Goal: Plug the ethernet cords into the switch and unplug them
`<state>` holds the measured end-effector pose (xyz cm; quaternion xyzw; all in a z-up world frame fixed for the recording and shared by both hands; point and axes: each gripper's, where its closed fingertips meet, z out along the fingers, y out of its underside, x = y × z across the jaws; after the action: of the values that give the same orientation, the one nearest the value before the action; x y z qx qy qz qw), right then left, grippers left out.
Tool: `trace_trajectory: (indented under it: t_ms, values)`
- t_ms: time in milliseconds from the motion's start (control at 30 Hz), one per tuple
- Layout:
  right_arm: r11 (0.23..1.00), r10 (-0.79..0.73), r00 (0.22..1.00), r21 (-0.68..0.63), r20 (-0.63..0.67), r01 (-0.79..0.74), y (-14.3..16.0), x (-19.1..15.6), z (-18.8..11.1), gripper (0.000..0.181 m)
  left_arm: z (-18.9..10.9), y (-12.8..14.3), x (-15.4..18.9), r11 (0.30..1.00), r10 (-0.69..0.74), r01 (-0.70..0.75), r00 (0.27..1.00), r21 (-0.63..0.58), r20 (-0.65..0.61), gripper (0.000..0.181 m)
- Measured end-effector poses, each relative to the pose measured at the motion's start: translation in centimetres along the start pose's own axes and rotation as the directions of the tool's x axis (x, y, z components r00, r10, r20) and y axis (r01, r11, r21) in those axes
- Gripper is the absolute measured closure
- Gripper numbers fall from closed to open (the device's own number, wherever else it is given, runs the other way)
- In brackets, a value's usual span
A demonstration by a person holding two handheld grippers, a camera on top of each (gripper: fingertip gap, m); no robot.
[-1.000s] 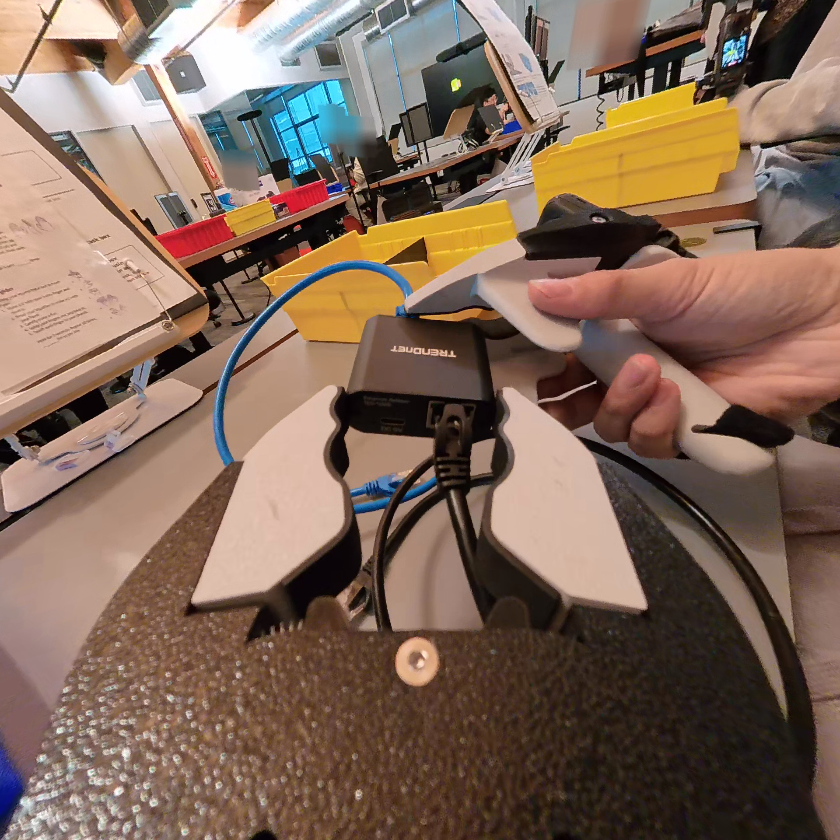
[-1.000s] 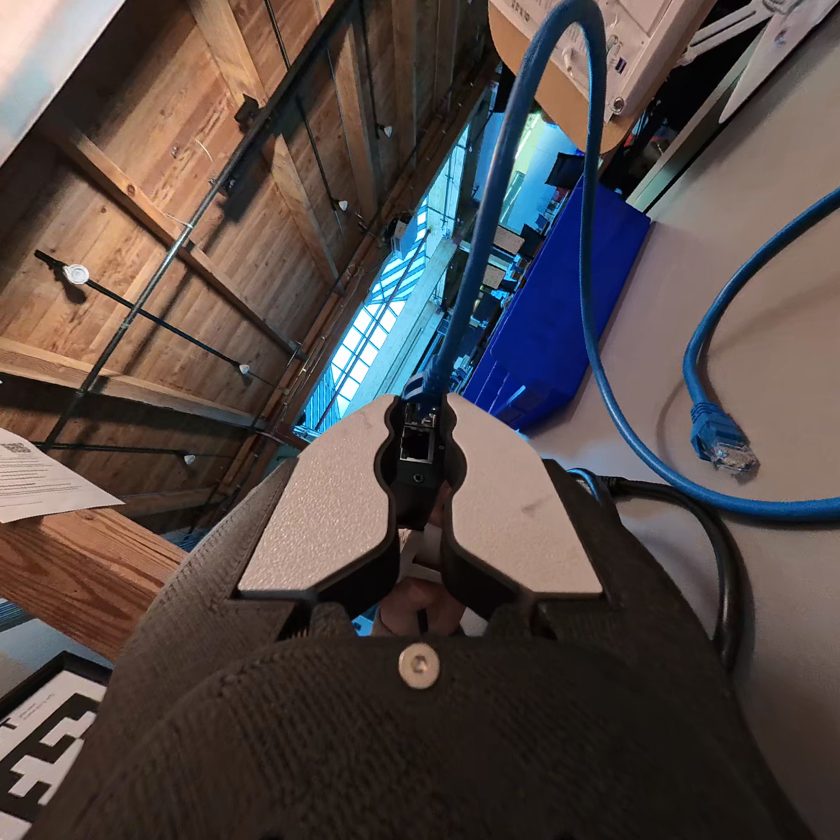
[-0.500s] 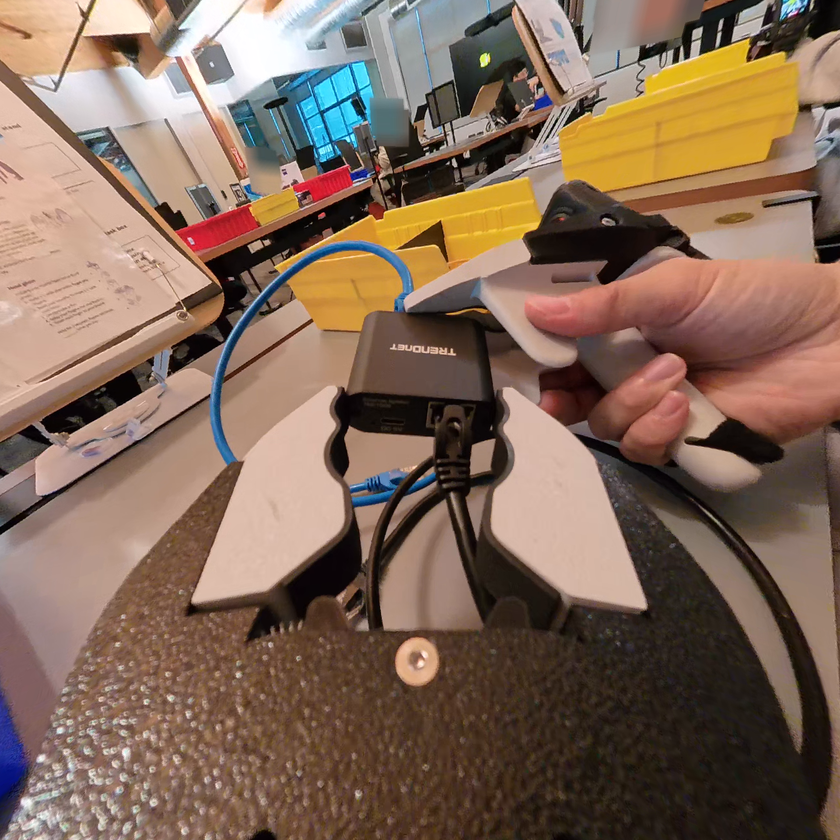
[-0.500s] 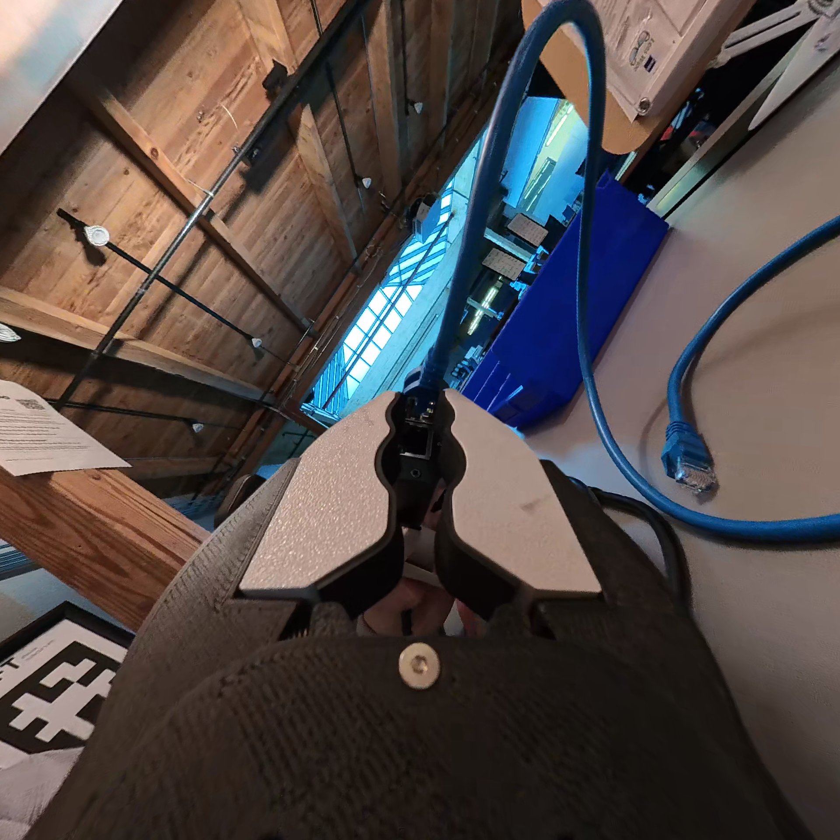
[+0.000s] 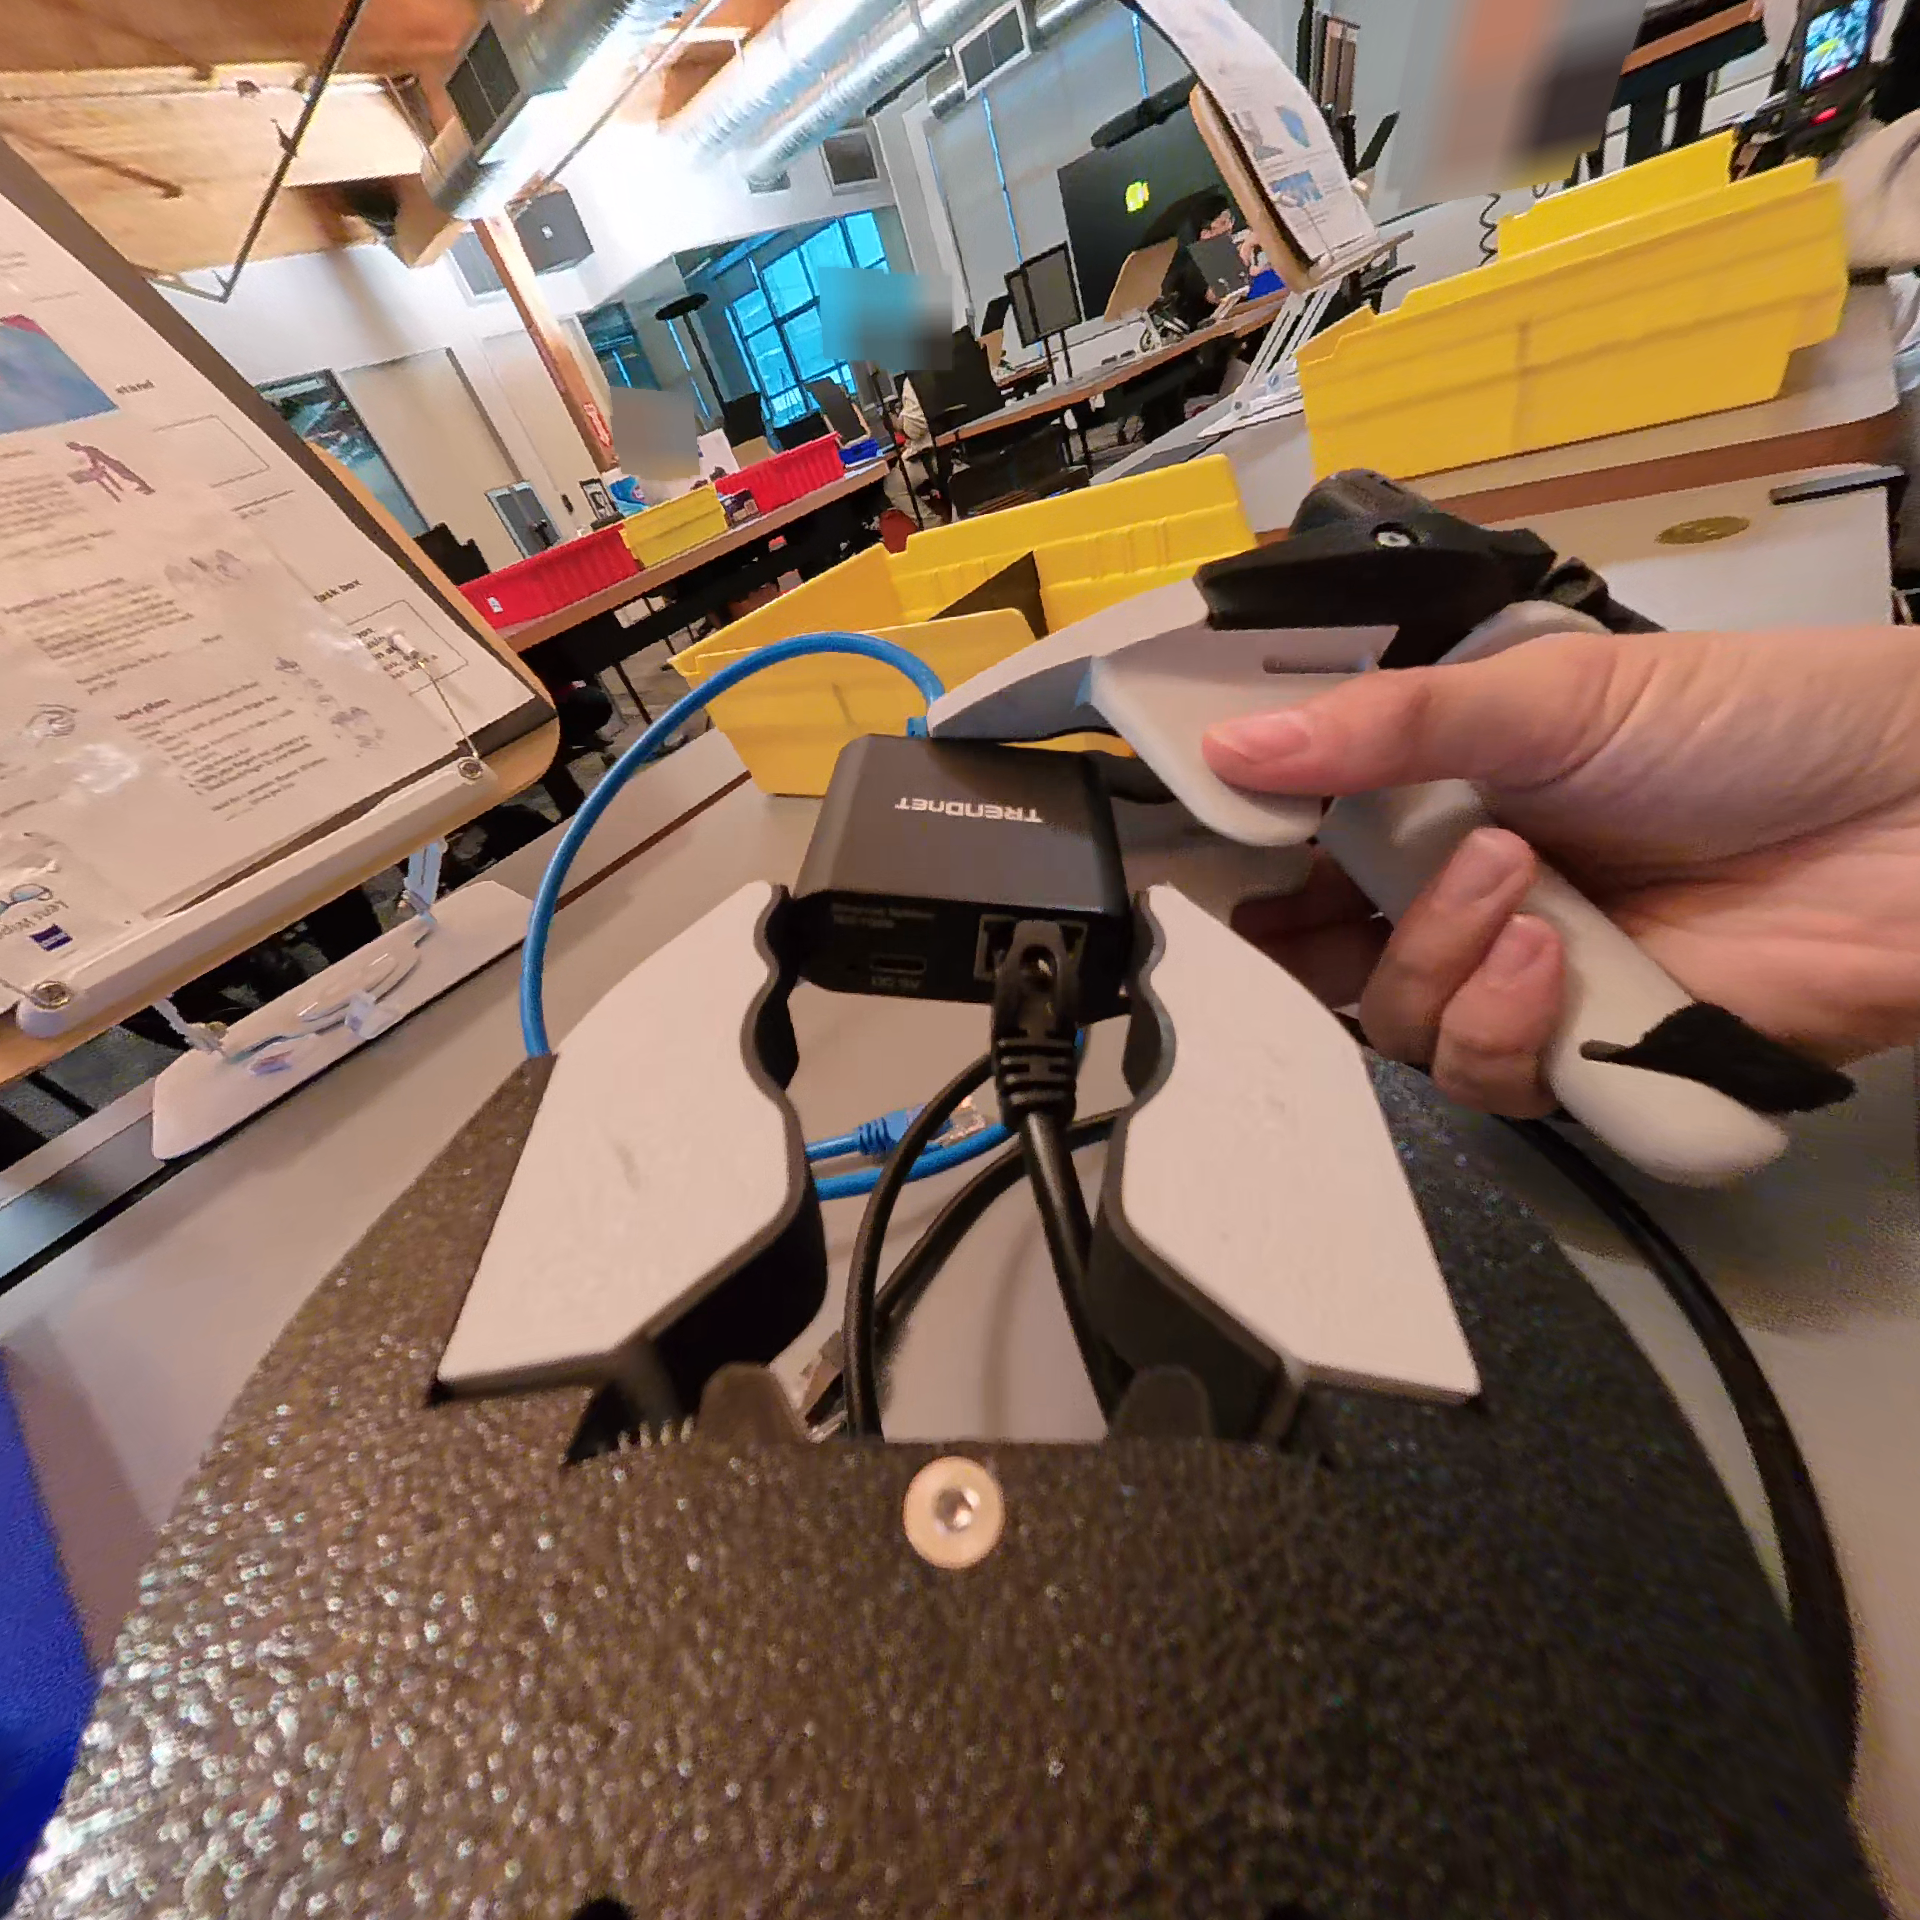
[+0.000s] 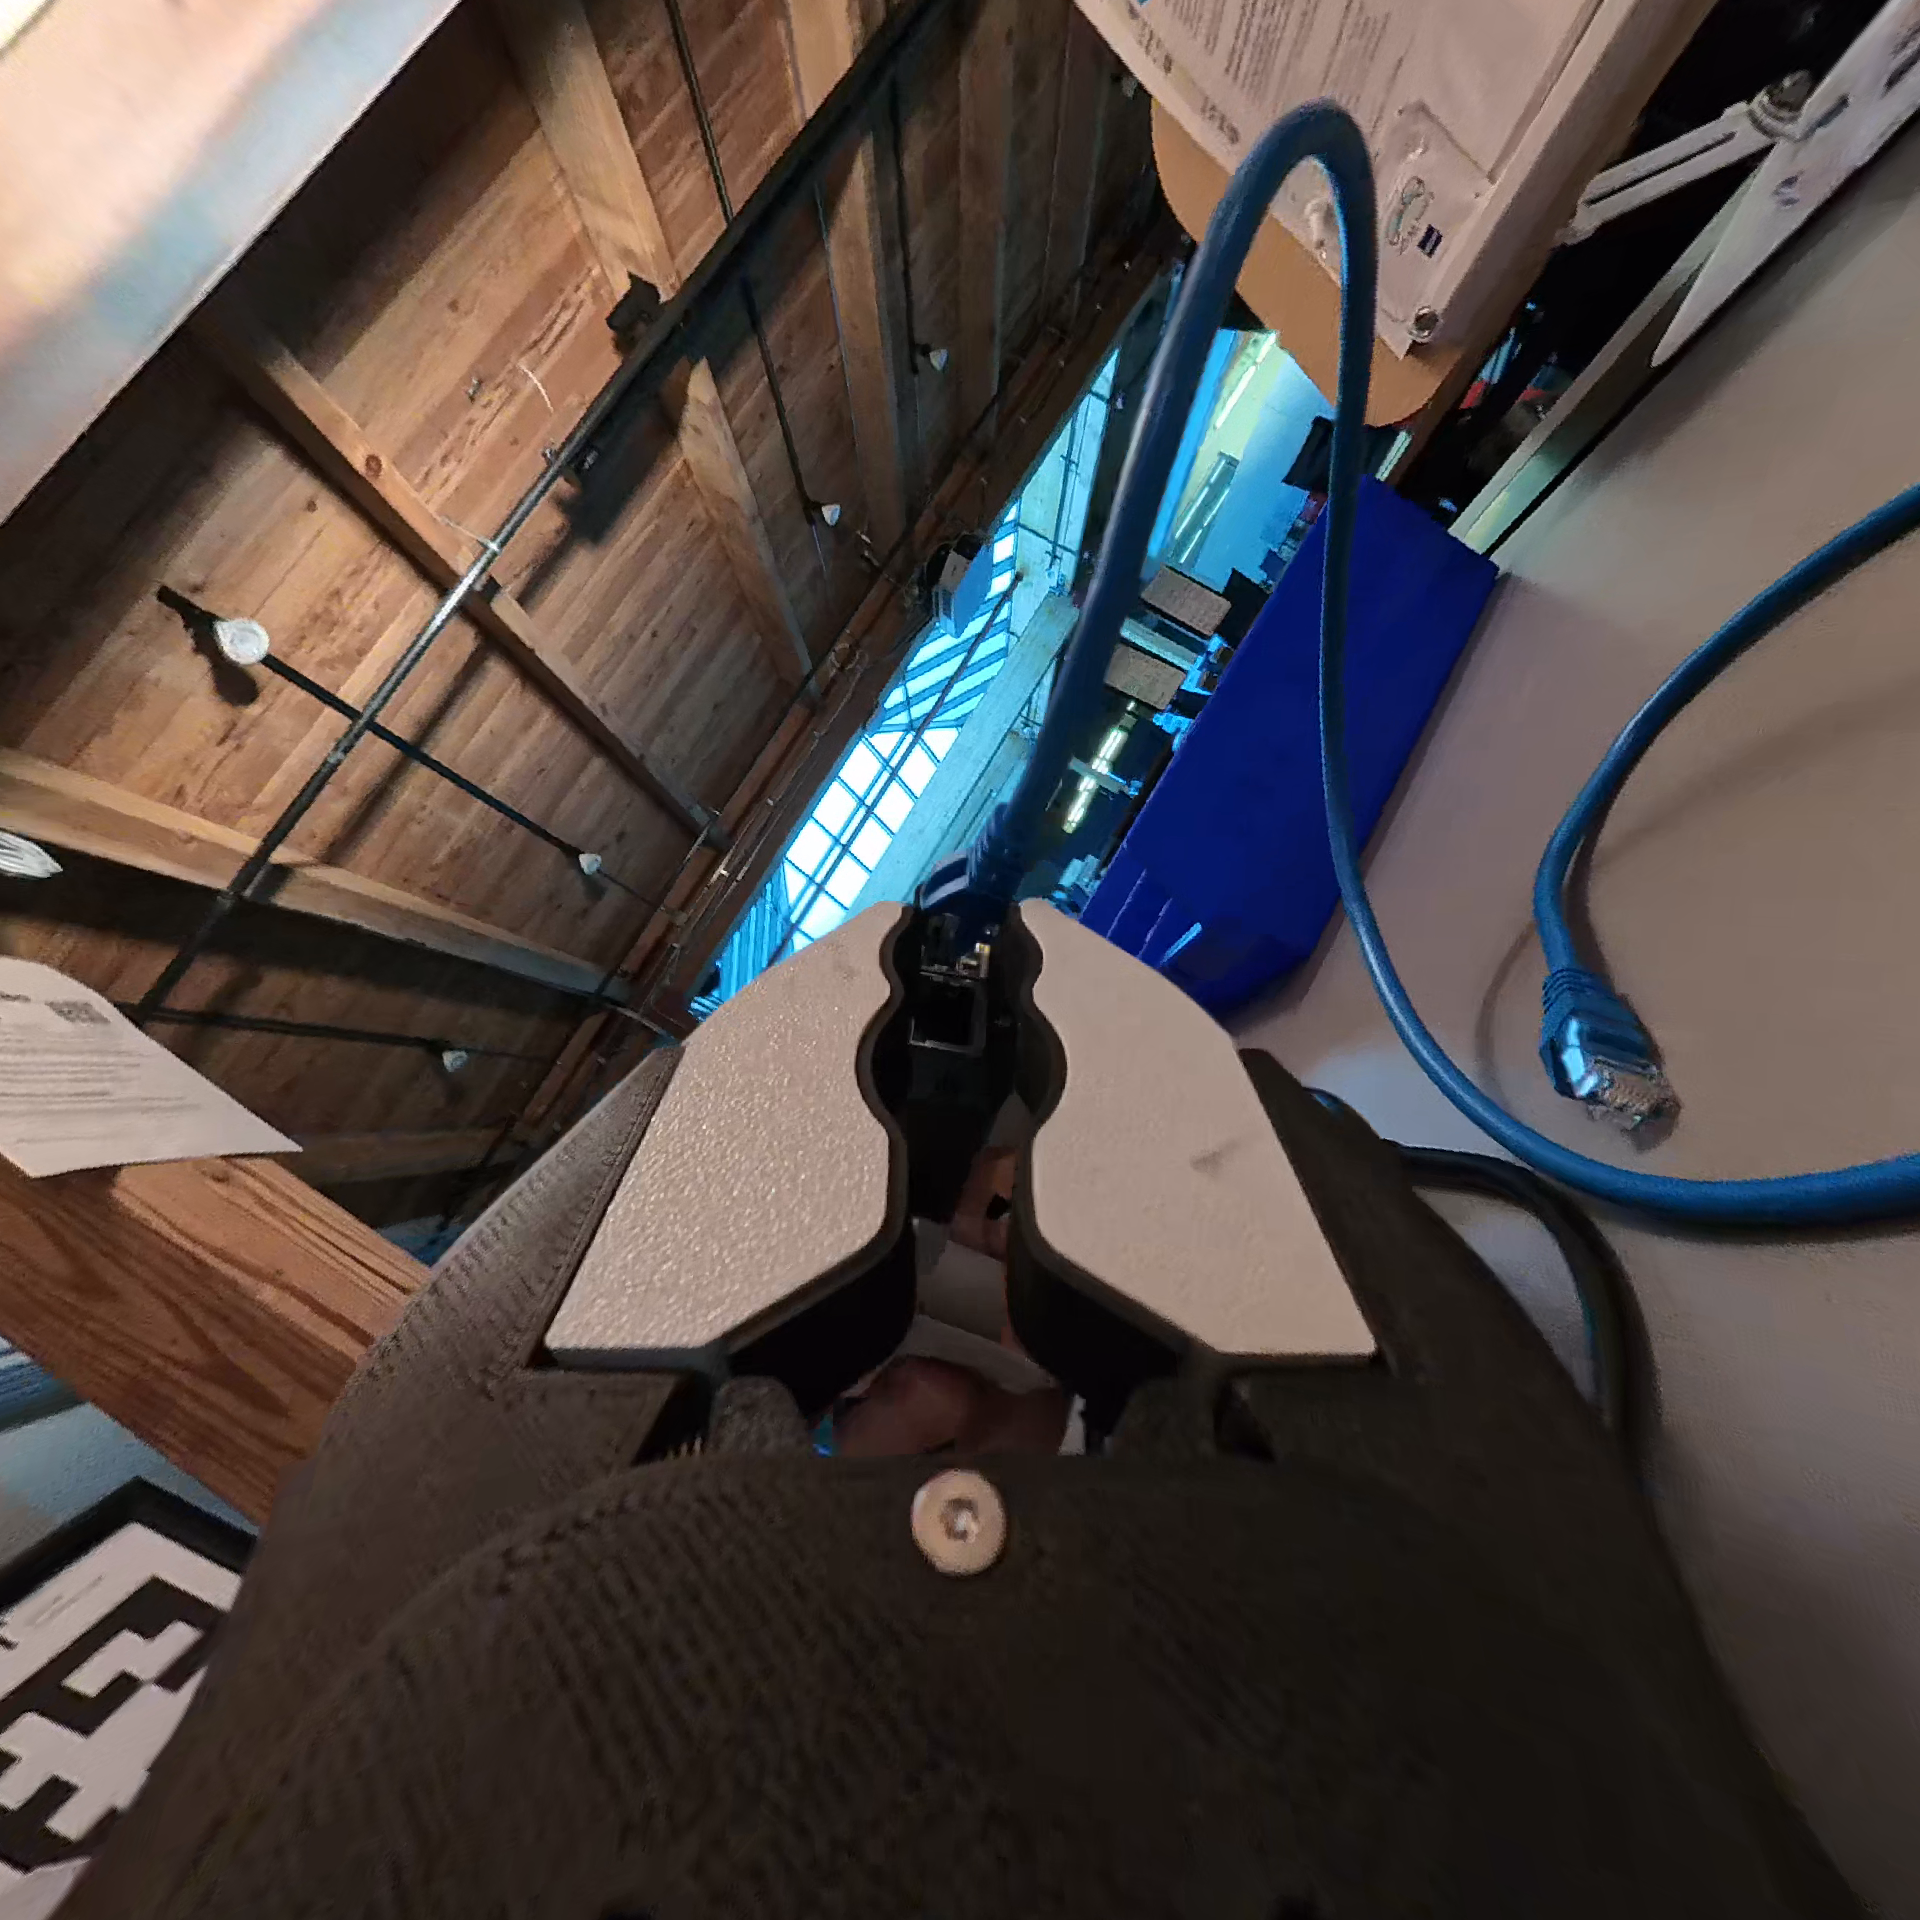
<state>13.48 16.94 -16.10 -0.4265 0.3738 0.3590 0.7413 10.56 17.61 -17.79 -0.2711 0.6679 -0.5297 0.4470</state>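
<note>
A small black switch [image 5: 966, 831] is held above the table between both grippers. My left gripper [image 5: 961, 935] is shut on its near end, a finger on each side. A black ethernet cord [image 5: 1039, 1049] is plugged into the near right port and runs back between my fingers. My right gripper [image 6: 958, 956], held by a hand [image 5: 1662, 790], is shut on the switch's far end [image 6: 940, 1039]. A blue ethernet cord [image 6: 1340, 520] is plugged in just past its fingertips and loops over. The cord's other plug [image 6: 1600, 1060] lies loose on the table.
A tilted document stand [image 5: 208, 623] is at the left of the grey table [image 5: 312, 1195]. Yellow bins [image 5: 1039, 582] stand behind the switch. A blue bin [image 6: 1299, 748] sits at the table's edge. The black cord arcs around the right side [image 5: 1766, 1455]. Both grippers' tips are close together, under 4 cm apart.
Both grippers stay shut on the switch. The held switch and grippers have turned slightly, so the background and the loose blue plug shift in the views.
</note>
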Motion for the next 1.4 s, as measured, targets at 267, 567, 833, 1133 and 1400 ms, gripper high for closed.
trace_trajectory:
  t_ms: [267,567,833,1133,1400]
  values:
    - [1.0,0.026,0.999,-0.006,-0.026,-0.027,0.0,0.2,0.0,0.168,0.1,0.2,0.0,1.0,0.022,-0.022,1.0,-0.009,0.016,0.121]
    - [1.0,-0.011,1.0,-0.023,-0.02,0.01,-0.1,0.5,-0.3,0.168,0.6,0.5,0.2,0.999,0.042,-0.041,0.998,-0.021,0.056,0.121]
    - [0.994,-0.099,0.995,-0.046,0.01,0.099,-0.5,-0.2,-0.3,0.169,0.9,0.0,0.4,0.999,-0.029,0.026,0.997,0.039,0.072,0.121]
    - [0.968,-0.25,0.968,0.026,-0.026,0.251,-4.2,-0.2,-1.2,0.17,0.5,-0.4,0.4,0.998,-0.022,0.017,0.996,0.061,0.085,0.121]
    - [0.745,-0.667,0.744,-0.073,-0.05,0.663,-10.5,-5.3,-3.3,0.17,-0.4,-0.4,-1.6,0.998,-0.015,0.009,0.994,0.054,0.11,0.121]
